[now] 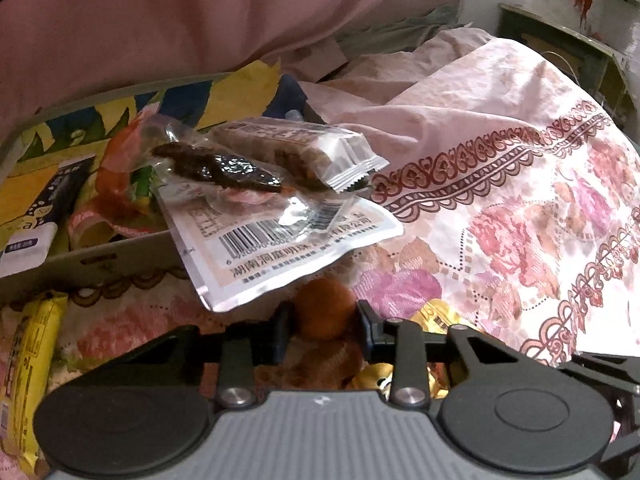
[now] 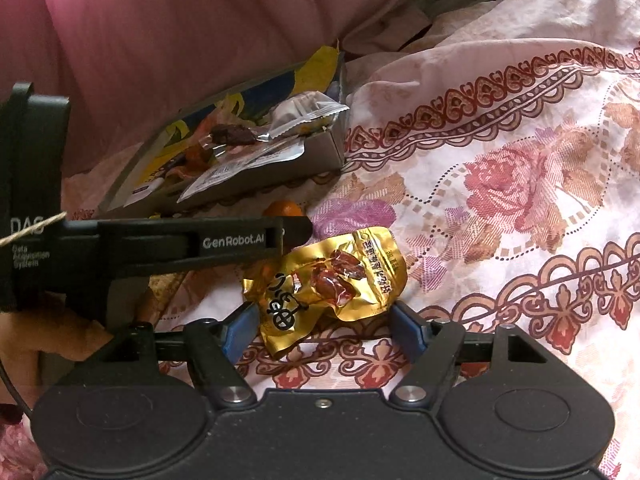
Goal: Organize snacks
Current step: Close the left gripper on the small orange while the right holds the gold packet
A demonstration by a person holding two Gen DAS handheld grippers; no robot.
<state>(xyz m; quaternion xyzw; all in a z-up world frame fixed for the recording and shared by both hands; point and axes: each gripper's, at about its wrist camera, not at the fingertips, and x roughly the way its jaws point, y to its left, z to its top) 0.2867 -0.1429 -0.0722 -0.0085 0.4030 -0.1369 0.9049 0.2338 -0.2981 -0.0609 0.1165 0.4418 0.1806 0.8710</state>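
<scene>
In the left wrist view my left gripper (image 1: 325,324) has a small round orange snack (image 1: 324,310) between its fingers, with both pads against its sides. From the right wrist view this gripper (image 2: 296,230) reaches in from the left, and the orange snack (image 2: 282,209) peeks out behind its tip. My right gripper (image 2: 322,316) stands open just behind a crumpled gold packet (image 2: 332,276) lying on the sheet, its blue pads (image 2: 244,328) beside the packet's near corners. A shallow printed cardboard box (image 1: 100,250) (image 2: 280,162) holds several wrapped snacks.
A white barcode packet (image 1: 280,252) hangs over the box's near wall, under a clear-wrapped dark snack (image 1: 224,168) and a white-wrapped bar (image 1: 304,148). A yellow packet (image 1: 28,360) lies at the left. All rests on a floral bedsheet (image 2: 520,184); pink bedding (image 2: 180,40) rises behind the box.
</scene>
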